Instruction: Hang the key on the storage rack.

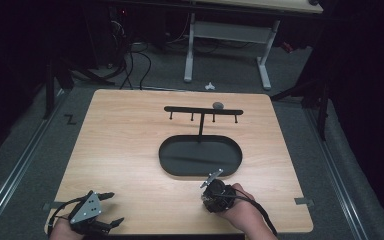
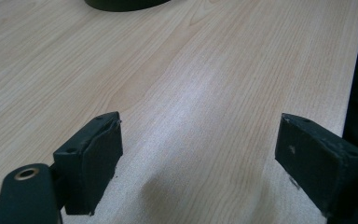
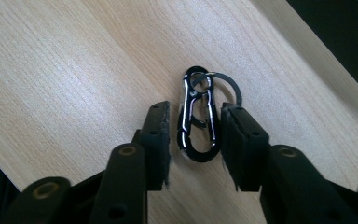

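Between my right gripper's (image 3: 196, 140) part-open jaws, nearer me than the oval tray (image 1: 200, 155), lies a carabiner (image 3: 198, 119), probably light, stiff, slippery—best pinched across its flat sides.

I work at a light wooden table (image 1: 130, 145) with rounded corners. It stands on a grey floor (image 1: 25, 165).

A flat black oval tray (image 1: 200, 155) lies in the middle of the table. A thin black post rises from its far edge and holds up a black bar with small pegs (image 1: 203, 111). A small grey round thing (image 1: 218, 105) sits by the top of that bar; it is too small for me to tell what it is.

Near my side, a black clip with a ring (image 3: 199, 112) lies flat on the wood.

Two small grey tabs (image 1: 303, 201) stick out at the near table edges.
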